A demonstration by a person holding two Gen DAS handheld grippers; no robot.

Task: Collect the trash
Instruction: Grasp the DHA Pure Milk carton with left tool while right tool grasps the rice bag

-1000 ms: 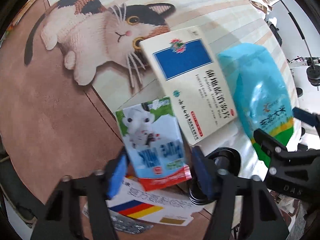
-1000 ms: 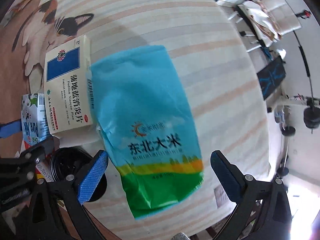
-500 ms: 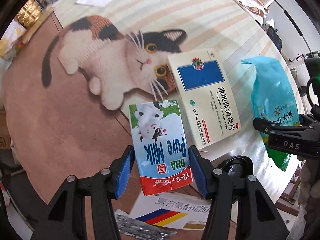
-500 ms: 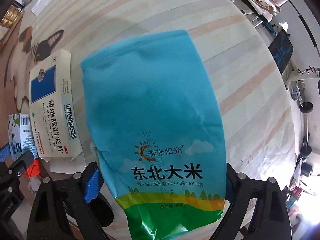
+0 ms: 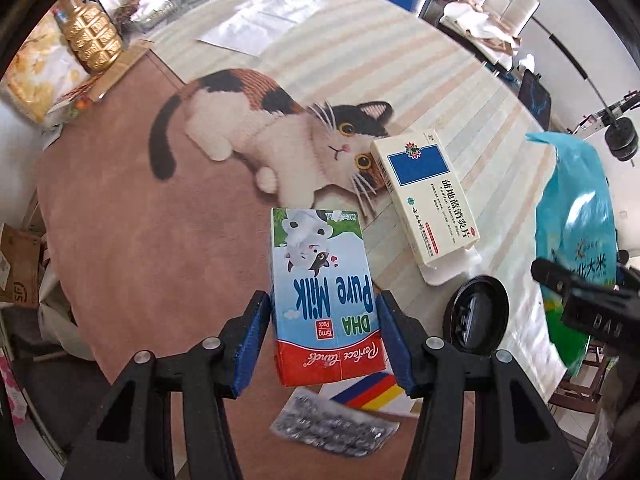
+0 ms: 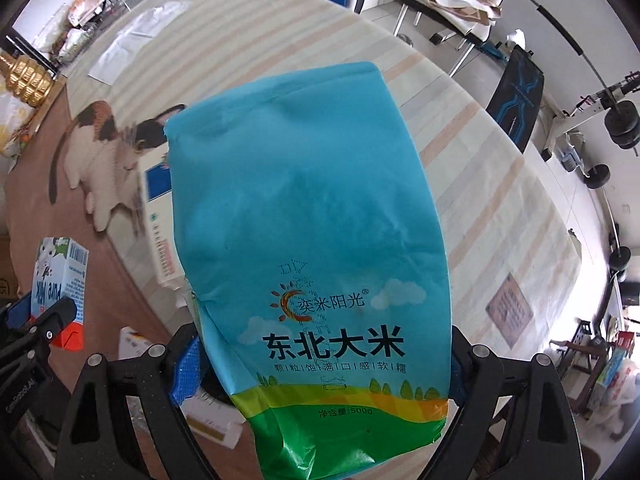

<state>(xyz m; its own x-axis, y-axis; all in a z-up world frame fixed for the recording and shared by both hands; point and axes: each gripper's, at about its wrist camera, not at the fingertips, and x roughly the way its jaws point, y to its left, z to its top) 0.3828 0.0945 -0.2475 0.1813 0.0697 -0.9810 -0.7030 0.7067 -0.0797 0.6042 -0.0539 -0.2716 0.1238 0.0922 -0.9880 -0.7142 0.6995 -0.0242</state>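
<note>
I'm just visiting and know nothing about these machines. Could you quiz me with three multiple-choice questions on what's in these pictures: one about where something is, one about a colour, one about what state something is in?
1. Where does the cream medicine box lie?
A. On the tablecloth beside the printed cat's face
B. Inside the gold vase
C. On the white chair

2. What is the main colour of the rice bag?
A. Red
B. Light blue
C. Black

3. What is the left gripper doing?
A. Hanging open over nothing
B. Closed on the milk carton
C. Pinching the foil pill sheet

Answers:
1. A: the box rests flat on the tablecloth, one corner by the cat's eye.
2. B: most of the bag is light blue, with a green and yellow band at the bottom.
3. B: both blue pads press the carton's sides, and the carton is lifted above the items underneath it.
</note>
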